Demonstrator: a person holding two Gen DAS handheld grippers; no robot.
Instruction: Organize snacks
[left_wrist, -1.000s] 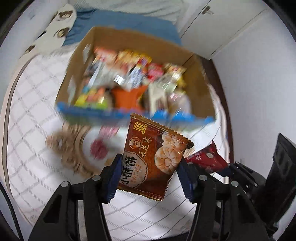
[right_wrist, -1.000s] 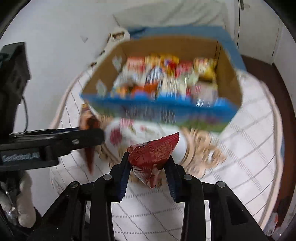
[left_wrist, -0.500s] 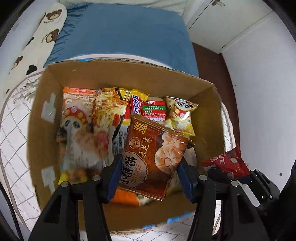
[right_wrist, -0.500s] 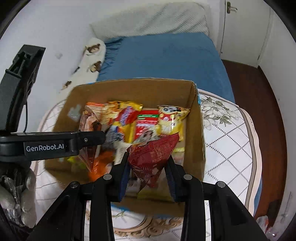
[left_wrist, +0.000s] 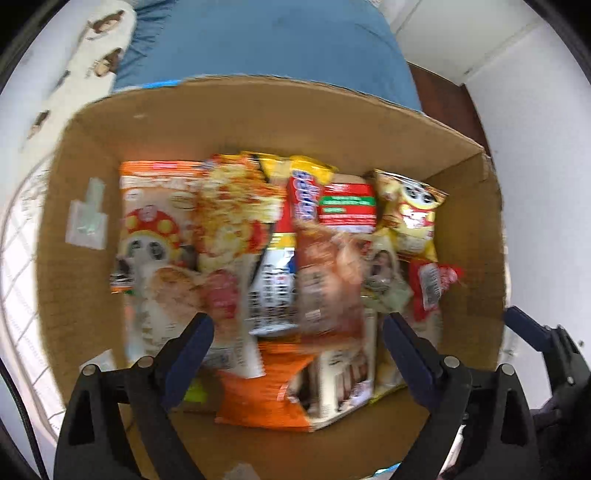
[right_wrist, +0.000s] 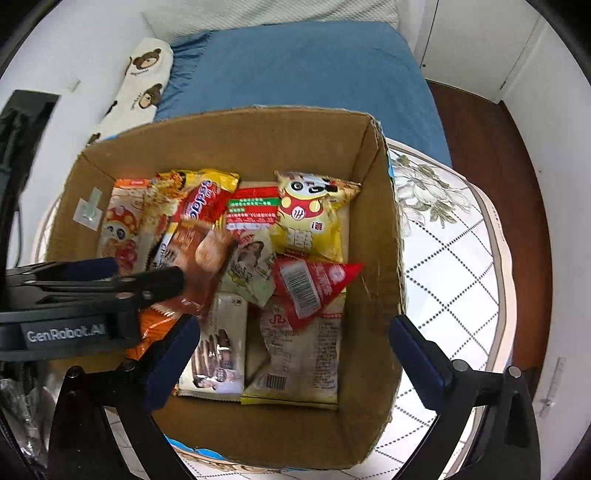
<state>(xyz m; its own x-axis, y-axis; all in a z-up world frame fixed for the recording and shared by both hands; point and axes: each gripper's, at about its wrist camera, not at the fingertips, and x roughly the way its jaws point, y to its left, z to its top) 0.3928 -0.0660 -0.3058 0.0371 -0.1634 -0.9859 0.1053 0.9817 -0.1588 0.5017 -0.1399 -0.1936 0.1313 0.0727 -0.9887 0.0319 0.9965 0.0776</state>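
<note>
Our two packets are at the drop: the brown, glossy snack packet printed with dumplings (left_wrist: 328, 280) is blurred above the middle of the pile, free of any pad, and the red triangular foil packet with a barcode label (right_wrist: 310, 284) lies on top of the pale wrappers near the right side. Both sit inside the open brown cardboard box (right_wrist: 380, 229), which is already crowded with yellow, orange and white bags.

We read this as the release step of organizing the snacks. Our left gripper (left_wrist: 297, 345) is spreading its blue-padded jaws with nothing pressed between them, only the heap showing below. Our right gripper (right_wrist: 295, 341) is likewise opening, its jaws standing wide over the box and clear of the red packet.

The box rests on a white quilted cover with a dotted diamond pattern (right_wrist: 454, 258), and a blue bedsheet (right_wrist: 303, 66) lies beyond it.

Next, we judge, both tools should lift straight out so the pads catch no wrapper, then go looking for any snacks outside the box; none shows in these views.
</note>
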